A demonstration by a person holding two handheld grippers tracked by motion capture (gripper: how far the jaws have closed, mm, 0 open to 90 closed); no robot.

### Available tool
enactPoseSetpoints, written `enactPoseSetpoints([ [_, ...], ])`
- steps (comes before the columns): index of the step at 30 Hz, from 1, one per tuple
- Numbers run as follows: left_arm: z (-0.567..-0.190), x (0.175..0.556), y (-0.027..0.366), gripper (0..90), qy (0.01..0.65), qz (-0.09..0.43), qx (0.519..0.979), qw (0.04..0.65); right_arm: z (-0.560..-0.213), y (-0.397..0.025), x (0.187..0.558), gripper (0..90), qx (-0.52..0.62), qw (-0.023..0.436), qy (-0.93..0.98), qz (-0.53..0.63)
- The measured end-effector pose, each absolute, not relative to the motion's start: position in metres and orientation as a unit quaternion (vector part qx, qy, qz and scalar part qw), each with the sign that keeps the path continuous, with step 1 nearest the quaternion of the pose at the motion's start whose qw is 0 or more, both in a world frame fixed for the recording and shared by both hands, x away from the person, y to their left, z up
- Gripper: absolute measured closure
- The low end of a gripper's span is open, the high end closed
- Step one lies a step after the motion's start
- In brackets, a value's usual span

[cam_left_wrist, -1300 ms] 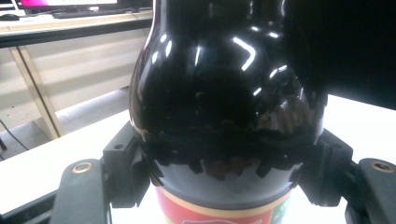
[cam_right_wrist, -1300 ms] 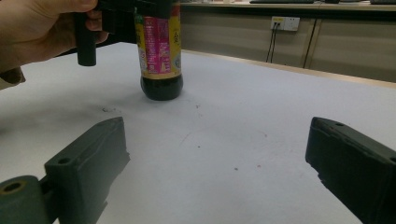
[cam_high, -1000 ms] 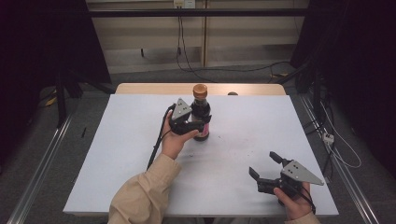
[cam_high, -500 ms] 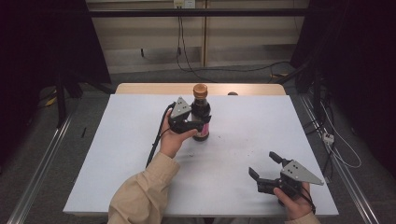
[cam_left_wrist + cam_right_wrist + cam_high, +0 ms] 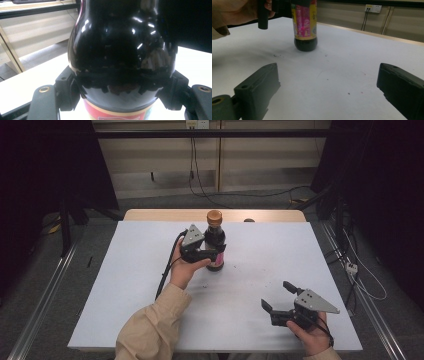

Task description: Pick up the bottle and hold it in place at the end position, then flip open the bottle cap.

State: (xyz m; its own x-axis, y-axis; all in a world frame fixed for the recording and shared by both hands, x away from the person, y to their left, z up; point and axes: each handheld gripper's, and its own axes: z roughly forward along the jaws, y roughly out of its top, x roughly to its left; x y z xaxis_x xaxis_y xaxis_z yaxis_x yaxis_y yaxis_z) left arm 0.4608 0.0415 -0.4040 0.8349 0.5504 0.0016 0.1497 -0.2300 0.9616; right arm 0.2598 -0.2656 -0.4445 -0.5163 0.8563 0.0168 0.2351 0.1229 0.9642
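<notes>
A dark bottle (image 5: 215, 236) with a brown cap and a red and yellow label stands upright on the white table (image 5: 140, 270), a little behind its middle. My left gripper (image 5: 212, 252) is shut on the bottle's body from the left side. In the left gripper view the glossy bottle (image 5: 120, 50) sits between the two fingers (image 5: 65, 87). My right gripper (image 5: 277, 296) rests open near the front right edge, with nothing between its jaws. The right gripper view looks past that gripper (image 5: 329, 85) to the bottle (image 5: 304, 25), whose base is on the table.
A wooden strip (image 5: 165, 215) runs along the table's far edge. Small dark specks (image 5: 349, 93) mark the table top. Cables (image 5: 192, 165) hang on the back wall. Metal rails (image 5: 40, 305) lie on the floor at both sides.
</notes>
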Motion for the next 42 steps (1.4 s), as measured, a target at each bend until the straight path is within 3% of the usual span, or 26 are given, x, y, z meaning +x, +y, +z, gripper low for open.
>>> enactPoseSetpoints([
  [21,-0.404,0.459,0.040,29.4,0.237,0.176,0.765,0.573,-0.430,-0.243,0.295,2.6,0.407,0.251,0.708,0.520],
  [42,-0.403,0.457,0.040,29.7,0.237,0.177,0.770,0.566,-0.383,-0.230,0.347,9.1,0.424,0.231,0.696,0.532],
])
